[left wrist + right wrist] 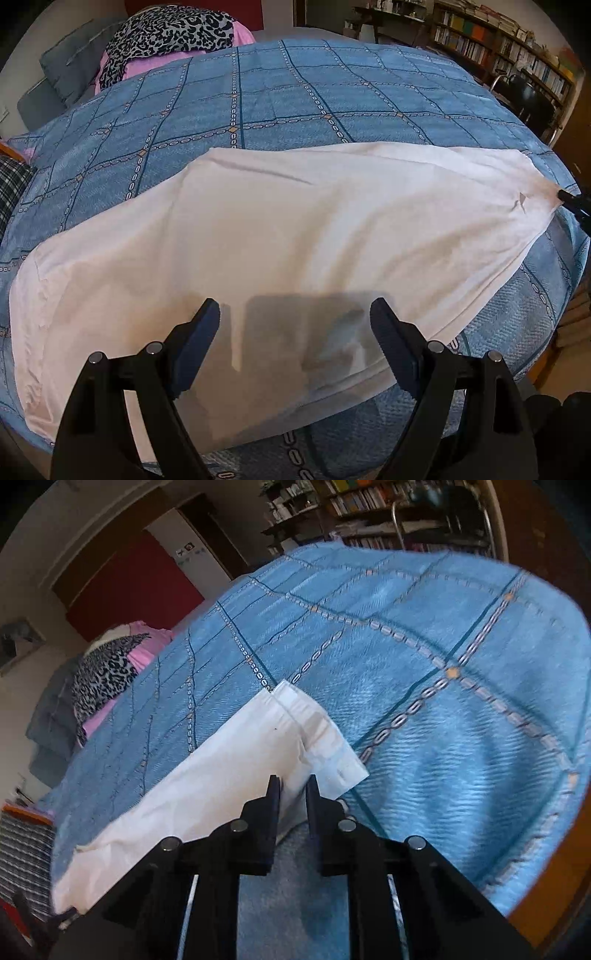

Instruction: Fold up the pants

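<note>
The white pants (280,236) lie lengthwise on the blue bedspread (295,92), seemingly halved leg-on-leg. The right tool (293,786) pinches the hem; the left tool (295,314) hovers spread. Cross-folds remain.

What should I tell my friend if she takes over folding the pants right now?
Left gripper: open, fingers apart above the near edge of the white pants, holding nothing.
Right gripper: fingers nearly together around the cloth at the hem end of the pants; whether they pinch it yet is unclear.
The pants lie lengthwise along the near side of the blue bedspread, apparently already folded leg on leg.
Left to do: probably grip the other end with the left gripper, bring the ends together and smooth the fold.
</note>
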The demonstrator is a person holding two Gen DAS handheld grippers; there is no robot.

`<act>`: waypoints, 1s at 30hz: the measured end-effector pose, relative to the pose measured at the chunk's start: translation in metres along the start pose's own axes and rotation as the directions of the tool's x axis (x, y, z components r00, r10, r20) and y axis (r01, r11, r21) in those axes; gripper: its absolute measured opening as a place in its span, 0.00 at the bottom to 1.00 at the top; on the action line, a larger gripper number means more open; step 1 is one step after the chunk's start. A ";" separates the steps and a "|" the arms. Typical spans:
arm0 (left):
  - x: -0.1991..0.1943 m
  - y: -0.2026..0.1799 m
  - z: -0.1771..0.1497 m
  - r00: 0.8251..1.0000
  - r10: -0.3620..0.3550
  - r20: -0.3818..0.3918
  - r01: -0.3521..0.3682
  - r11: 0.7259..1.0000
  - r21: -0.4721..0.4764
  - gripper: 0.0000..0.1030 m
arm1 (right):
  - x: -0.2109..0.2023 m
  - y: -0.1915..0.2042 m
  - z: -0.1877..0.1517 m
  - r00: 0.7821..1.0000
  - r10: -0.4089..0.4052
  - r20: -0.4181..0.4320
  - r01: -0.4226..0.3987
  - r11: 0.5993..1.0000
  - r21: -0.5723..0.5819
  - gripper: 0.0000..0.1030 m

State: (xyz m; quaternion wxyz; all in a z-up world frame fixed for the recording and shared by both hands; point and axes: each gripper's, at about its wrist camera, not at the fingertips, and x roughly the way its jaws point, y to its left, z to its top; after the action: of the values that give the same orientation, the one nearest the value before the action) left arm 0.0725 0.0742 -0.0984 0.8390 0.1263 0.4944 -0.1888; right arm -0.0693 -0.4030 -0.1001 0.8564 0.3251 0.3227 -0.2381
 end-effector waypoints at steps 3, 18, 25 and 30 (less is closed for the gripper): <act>0.002 0.001 0.000 1.000 -0.003 -0.002 0.003 1.000 -0.003 0.82 | -0.013 0.002 0.001 0.999 0.032 0.017 -0.032 0.999 -0.022 0.14; 0.008 0.002 -0.008 1.000 -0.027 -0.014 0.026 0.999 -0.032 0.82 | 0.016 -0.008 -0.001 0.997 0.060 -0.053 -0.056 0.995 0.084 0.37; 0.009 0.003 -0.006 1.000 -0.020 -0.014 0.019 0.999 -0.032 0.82 | 0.018 -0.008 -0.002 0.997 0.071 -0.031 -0.068 0.995 0.079 0.37; 0.008 0.004 -0.007 1.000 -0.021 -0.014 0.020 0.999 -0.041 0.82 | 0.006 0.004 0.000 0.999 0.048 0.009 -0.048 0.999 0.011 0.32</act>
State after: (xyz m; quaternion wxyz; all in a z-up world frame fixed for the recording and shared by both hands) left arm 0.0724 0.0788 -0.1086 0.8358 0.1057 0.5056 -0.1864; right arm -0.0626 -0.4016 -0.1025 0.8615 0.3364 0.3096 -0.2209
